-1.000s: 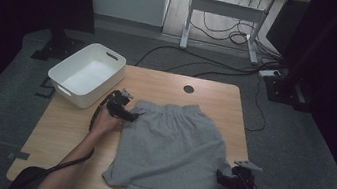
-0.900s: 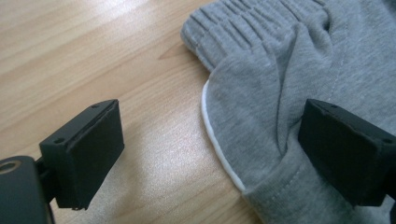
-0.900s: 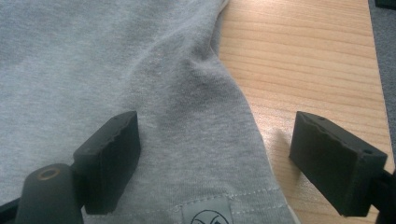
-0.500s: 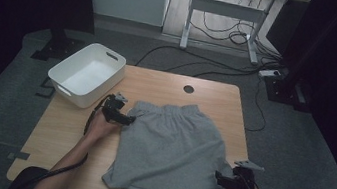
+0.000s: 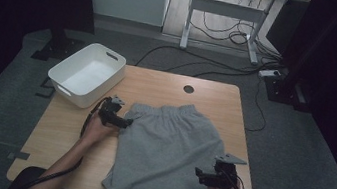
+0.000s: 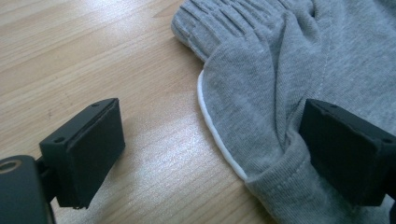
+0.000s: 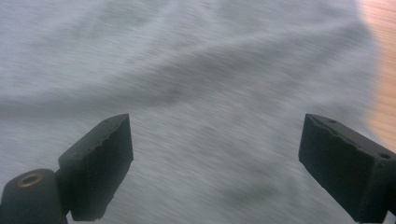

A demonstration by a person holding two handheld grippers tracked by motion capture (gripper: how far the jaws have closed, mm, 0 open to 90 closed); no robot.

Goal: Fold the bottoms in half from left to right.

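Our left tool [image 6: 205,158] stands wide at the waistband corner of the grey shorts [image 5: 168,150], gripping nothing. Our right tool [image 7: 215,163], whose jaws have just been opening, hangs wide and empty over the cloth near the hem. The shorts lie flat on the worktop [image 5: 158,80], unfolded; folding and the white bin [image 5: 86,74] remain, we judge.

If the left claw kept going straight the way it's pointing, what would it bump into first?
Most likely the grey shorts. The left claw stands open at their edge, near the waistband, one jaw over bare table, the other against the cloth.
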